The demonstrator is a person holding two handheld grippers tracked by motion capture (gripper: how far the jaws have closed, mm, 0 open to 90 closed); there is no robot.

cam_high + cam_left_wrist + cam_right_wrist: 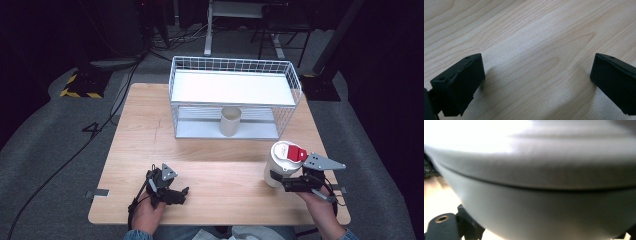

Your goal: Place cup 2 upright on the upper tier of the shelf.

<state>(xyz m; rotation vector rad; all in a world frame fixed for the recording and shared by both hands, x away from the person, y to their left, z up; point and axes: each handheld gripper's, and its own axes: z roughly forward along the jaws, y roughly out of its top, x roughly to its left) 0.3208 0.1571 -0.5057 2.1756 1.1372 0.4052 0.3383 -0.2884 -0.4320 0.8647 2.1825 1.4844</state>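
A white tub (278,167) with a red flip lid stands on the wooden table (210,155) at the front right. My right gripper (281,181) is shut on its lower side, held by a hand. In the right gripper view the tub's grey-white wall (536,182) looms very close, with one black finger (441,225) showing at the bottom left. My left gripper (183,193) rests low at the front left, held by the other hand. Its jaws stand wide open (536,75) over bare wood, with nothing between them.
A white wire basket (235,65) stands at the back of the table, with a white panel as its upper level. A beige cup (230,121) stands upright on its lower level, at the open front. Dark floor, cables and stands surround the table.
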